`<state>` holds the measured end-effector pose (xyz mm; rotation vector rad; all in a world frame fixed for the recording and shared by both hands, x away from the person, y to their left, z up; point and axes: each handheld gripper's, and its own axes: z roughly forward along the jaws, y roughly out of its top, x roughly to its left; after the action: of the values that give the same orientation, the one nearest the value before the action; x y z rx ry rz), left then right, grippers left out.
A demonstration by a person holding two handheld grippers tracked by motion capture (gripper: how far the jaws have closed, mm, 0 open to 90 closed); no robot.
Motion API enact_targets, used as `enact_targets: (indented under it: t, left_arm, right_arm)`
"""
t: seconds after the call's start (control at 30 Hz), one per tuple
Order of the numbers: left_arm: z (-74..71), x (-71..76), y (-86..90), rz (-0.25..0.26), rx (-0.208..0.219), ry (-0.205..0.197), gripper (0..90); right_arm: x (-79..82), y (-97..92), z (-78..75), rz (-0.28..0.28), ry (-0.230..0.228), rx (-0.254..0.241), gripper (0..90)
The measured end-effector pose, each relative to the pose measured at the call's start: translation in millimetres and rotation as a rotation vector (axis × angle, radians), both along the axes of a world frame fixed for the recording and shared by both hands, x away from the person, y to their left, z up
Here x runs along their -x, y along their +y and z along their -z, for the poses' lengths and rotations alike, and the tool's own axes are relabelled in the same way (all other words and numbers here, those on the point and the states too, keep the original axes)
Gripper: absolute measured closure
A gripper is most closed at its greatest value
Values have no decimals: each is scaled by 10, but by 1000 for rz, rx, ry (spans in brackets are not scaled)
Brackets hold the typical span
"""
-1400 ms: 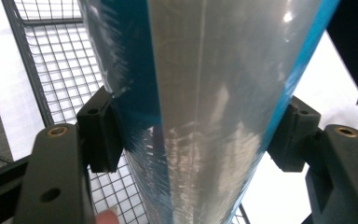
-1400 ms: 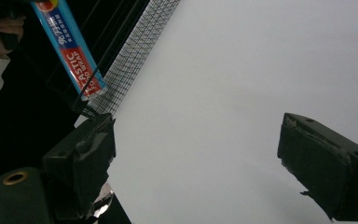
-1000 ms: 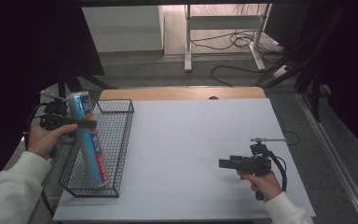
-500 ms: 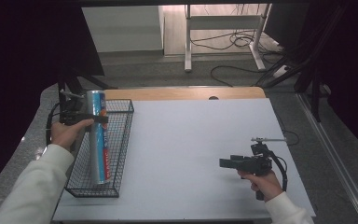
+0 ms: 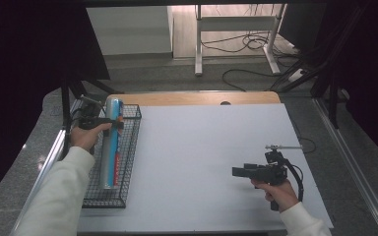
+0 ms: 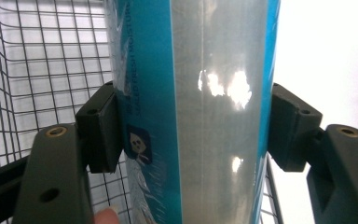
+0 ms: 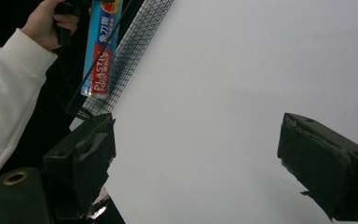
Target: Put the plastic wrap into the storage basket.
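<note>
The left gripper [image 6: 193,135] has its two black jaws pressed against opposite sides of one long roll of plastic wrap [image 6: 200,93], a blue-labelled box with a glossy grey face that runs straight up between the pads [image 6: 100,133] and crosses the left gripper view from bottom to top. Behind the roll on that view's left lies the mesh of one black wire basket [image 6: 37,65], and on its right the pale table top. From above, the left gripper [image 5: 106,123] grips the roll [image 5: 112,147] near its far end, and the left hand [image 5: 86,137] holds the gripper just over the basket's left wall. The roll lies lengthwise inside the basket [image 5: 128,147], its far end raised near the basket's far rim and its near end down toward the basket's near side. The basket stands along the left edge of the white table [image 5: 202,147], reaching from near the far-left corner toward the near-left corner. The right gripper [image 7: 196,158] has its two jaws spread wide apart with nothing between them, only bare table top showing in the gap. In the high view the right gripper [image 5: 241,172] sits low over the table near the near-right corner, held by the right hand [image 5: 275,189], its jaws pointing left toward the basket and well apart from it. The right gripper view also catches the roll [image 7: 100,51], marked PLASTIC FOOD WRAP, the basket mesh [image 7: 135,42] beside it and a white sleeve [image 7: 9,93].
</note>
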<state>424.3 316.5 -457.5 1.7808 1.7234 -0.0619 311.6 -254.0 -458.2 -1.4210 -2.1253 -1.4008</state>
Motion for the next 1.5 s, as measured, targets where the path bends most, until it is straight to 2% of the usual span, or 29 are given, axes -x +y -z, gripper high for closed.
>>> enact_targets:
  t: [0.17,0.23,0.33,0.63,0.77,0.93,1.0,1.1,1.2,1.3,1.37,1.5]
  left_arm:
    - [35,-63,-89,9,-95,20,303]
    - [69,-81,-134,4,-100,16,302]
    - [120,-121,-188,10,-135,30,300]
    - [318,-239,-231,-19,-149,78,295]
    - [387,-259,-257,-19,-227,101,269]
    - [258,-202,-217,-27,-161,51,194]
    - [172,-150,-208,-18,-132,34,161]
    - [33,-27,-214,3,-101,-16,150]
    - [-111,142,-236,20,-42,-78,151]
    - [-255,351,-296,68,2,-151,154]
    - [-357,543,-367,104,10,-216,160]
    - [-457,827,-475,161,3,-305,168]
  right_arm:
    - [-9,6,10,-2,-1,3,118]
    - [-13,9,14,-2,2,5,118]
    - [-17,11,19,0,3,8,118]
    - [-21,-3,38,3,9,8,117]
    - [-21,7,39,-2,20,-2,118]
    - [-19,18,40,-8,22,-2,117]
    - [-20,13,36,-6,19,-4,117]
    - [-19,6,30,-3,17,-5,117]
    - [-22,-1,27,-3,7,7,118]
    - [-25,-10,24,-6,-19,36,118]
    - [-23,-26,18,-6,-40,54,117]
    - [-9,-62,-7,-13,-85,62,117]
